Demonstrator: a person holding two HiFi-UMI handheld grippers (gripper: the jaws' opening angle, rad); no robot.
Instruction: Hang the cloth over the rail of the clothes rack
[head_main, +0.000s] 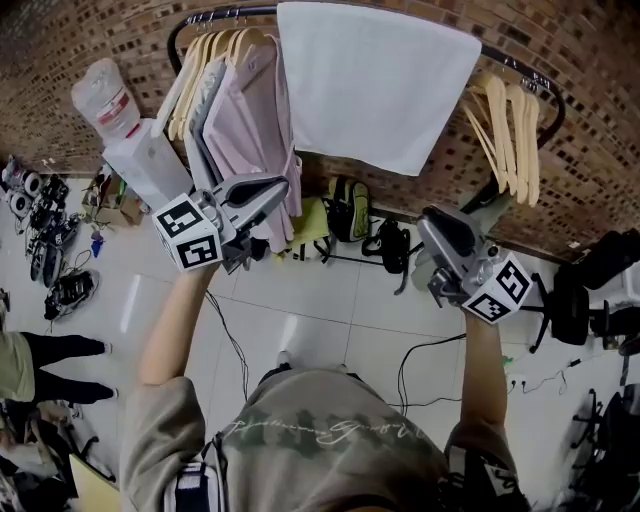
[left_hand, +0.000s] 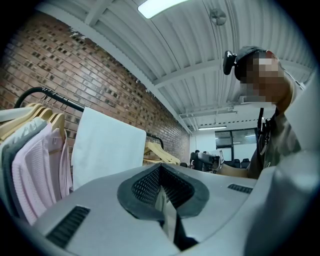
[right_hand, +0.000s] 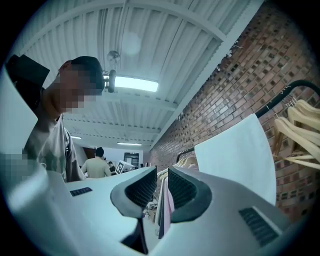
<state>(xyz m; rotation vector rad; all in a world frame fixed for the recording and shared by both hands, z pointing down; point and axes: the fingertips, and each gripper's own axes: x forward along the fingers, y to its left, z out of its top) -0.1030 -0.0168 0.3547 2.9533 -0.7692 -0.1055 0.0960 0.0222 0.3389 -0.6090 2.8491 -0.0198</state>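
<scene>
A white cloth (head_main: 375, 85) hangs draped over the black rail (head_main: 215, 15) of the clothes rack, between the hung clothes and the bare hangers. It also shows in the left gripper view as the cloth (left_hand: 107, 150) and in the right gripper view as the cloth (right_hand: 237, 155). My left gripper (head_main: 270, 190) is below the cloth's left part, apart from it; the left gripper (left_hand: 161, 175) is shut with nothing in it. My right gripper (head_main: 432, 222) is below the cloth's right corner; the right gripper (right_hand: 162, 185) shows a narrow gap between its jaws and holds nothing.
Pink and grey garments (head_main: 245, 120) hang on wooden hangers left of the cloth. Several empty wooden hangers (head_main: 510, 125) hang at the right. Bags (head_main: 350, 210) and cables lie on the tiled floor below the rack. A person's legs (head_main: 50, 355) are at the left, office chairs (head_main: 590, 270) at the right.
</scene>
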